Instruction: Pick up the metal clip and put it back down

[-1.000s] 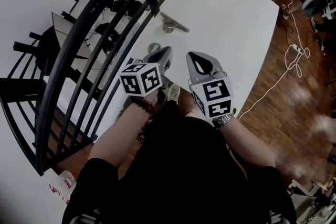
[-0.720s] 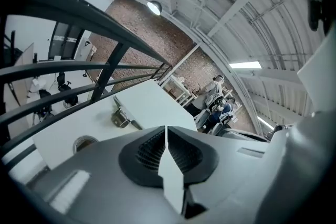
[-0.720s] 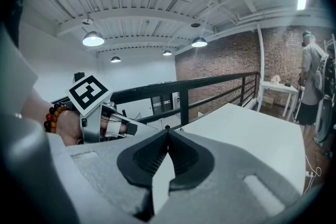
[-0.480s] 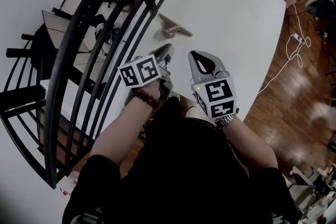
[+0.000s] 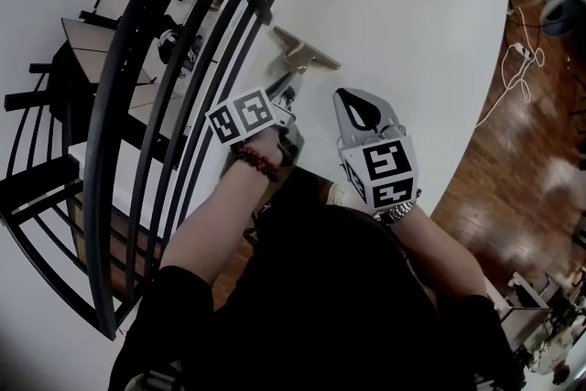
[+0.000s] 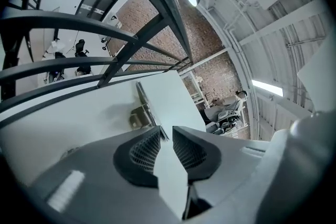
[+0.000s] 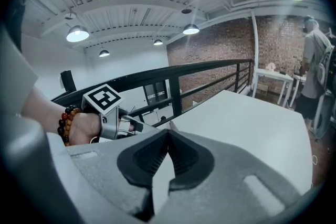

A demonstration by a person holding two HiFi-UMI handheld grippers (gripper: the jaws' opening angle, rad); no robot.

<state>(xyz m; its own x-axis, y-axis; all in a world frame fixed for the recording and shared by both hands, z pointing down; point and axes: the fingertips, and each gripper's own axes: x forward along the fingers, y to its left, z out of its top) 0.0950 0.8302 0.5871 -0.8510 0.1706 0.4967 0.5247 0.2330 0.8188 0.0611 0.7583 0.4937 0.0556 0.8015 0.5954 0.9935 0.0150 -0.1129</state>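
A black railing curves down the left, with the white counter to its right. The left gripper hovers over the counter's near left part, jaws released, a narrow gap between them and nothing in it. The clip lies on the counter just beyond those jaws, close to the railing and apart from them. The right gripper is beside the left, jaws clenched on nothing. Wood floor with a white cable lies right of the counter; a brick wall stands far off
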